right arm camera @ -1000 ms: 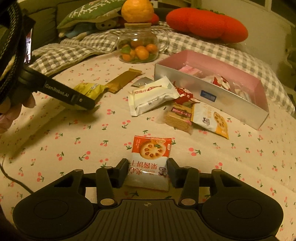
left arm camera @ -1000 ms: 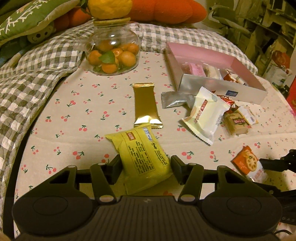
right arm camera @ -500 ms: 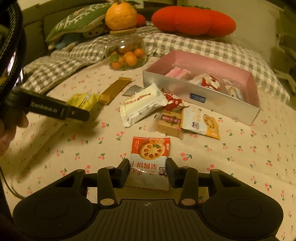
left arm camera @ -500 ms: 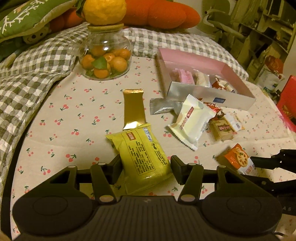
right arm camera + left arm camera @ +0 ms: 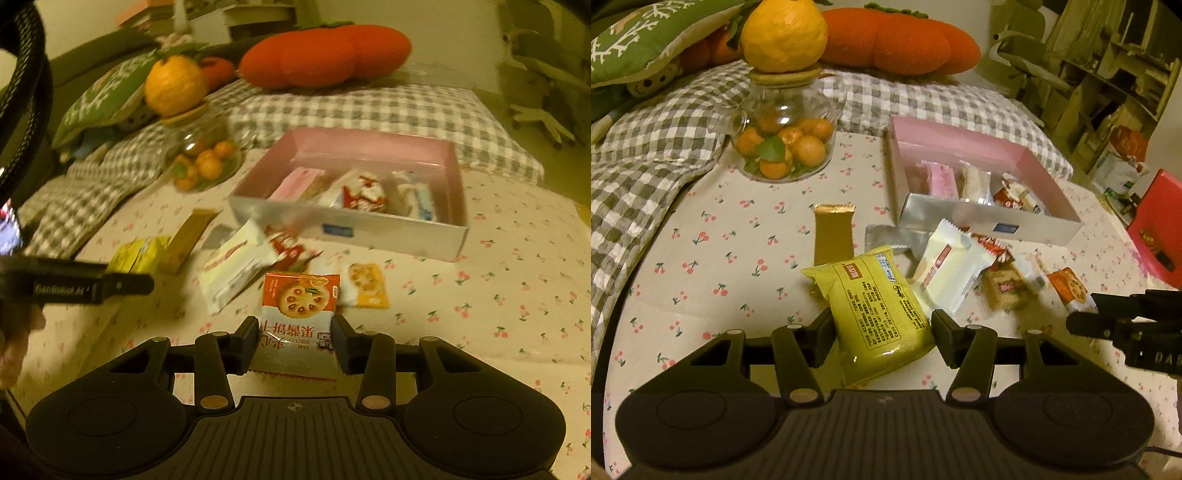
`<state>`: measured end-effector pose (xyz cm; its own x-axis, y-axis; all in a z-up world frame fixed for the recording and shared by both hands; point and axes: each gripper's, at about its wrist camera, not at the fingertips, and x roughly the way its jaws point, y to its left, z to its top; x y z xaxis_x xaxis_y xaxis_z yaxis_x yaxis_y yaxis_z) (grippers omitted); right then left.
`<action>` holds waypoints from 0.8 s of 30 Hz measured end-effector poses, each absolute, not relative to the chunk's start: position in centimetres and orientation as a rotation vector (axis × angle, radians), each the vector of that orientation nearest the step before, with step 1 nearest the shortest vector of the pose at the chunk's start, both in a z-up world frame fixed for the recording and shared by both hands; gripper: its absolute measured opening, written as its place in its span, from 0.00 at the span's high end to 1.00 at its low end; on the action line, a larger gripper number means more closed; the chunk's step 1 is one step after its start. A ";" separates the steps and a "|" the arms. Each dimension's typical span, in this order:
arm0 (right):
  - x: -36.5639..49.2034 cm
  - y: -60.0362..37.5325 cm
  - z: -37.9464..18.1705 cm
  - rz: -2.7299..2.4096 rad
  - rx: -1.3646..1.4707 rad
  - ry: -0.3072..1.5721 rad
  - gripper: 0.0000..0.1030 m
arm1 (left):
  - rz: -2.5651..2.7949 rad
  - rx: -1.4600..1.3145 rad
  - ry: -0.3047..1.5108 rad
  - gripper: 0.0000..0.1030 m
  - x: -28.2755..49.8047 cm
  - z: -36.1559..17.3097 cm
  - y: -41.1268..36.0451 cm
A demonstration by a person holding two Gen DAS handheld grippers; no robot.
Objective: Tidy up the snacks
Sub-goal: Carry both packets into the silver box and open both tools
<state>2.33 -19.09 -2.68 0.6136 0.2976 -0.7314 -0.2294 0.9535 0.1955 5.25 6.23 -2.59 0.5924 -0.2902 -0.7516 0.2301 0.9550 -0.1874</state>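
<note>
My left gripper (image 5: 881, 328) is shut on a yellow snack packet (image 5: 875, 306) and holds it above the cherry-print cloth. My right gripper (image 5: 294, 334) is shut on an orange-and-white jam biscuit packet (image 5: 298, 314), also lifted. It also shows in the left wrist view (image 5: 1071, 290). The pink open box (image 5: 982, 173) with several snacks inside lies ahead of both; in the right wrist view the box (image 5: 354, 225) is straight ahead. Loose on the cloth are a gold bar (image 5: 833, 236), a white packet (image 5: 951, 269) and a small brown packet (image 5: 1004, 291).
A glass jar of small oranges (image 5: 783, 144) with a big orange on its lid stands at the back left. Checked blanket (image 5: 646, 147) and cushions border the far side. A silver wrapper (image 5: 886, 240) lies by the box. A yellow biscuit packet (image 5: 367, 284) lies beyond my right gripper.
Both grippers have lifted their packets off the cloth and moved forward towards the pink box. The box looks larger and nearer in both views.
</note>
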 end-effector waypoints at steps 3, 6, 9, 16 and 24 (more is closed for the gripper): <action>3.2 -20.1 -2.3 0.278 0.128 0.863 0.60 | -0.305 -0.078 0.879 0.49 5.7 -2.2 5.8; 4.2 -21.0 -2.1 0.256 0.178 0.876 0.60 | -0.310 -0.082 0.875 0.49 6.1 -1.9 5.3; 5.1 -22.1 -1.8 0.234 0.235 0.889 0.60 | -0.315 -0.090 0.872 0.49 6.5 -1.7 4.8; 7.0 -23.9 -1.1 0.187 0.336 0.890 0.60 | -0.328 -0.113 0.869 0.49 7.8 -1.1 3.3; 9.2 -25.1 -0.7 0.141 0.430 0.879 0.60 | -0.317 -0.149 0.870 0.49 9.4 -0.9 1.7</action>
<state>9.18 -25.08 -0.69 0.6353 0.2937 -0.7143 0.0547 0.9054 0.4209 9.43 1.67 -0.90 0.6021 -0.3326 -0.7259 0.2119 0.9431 -0.2563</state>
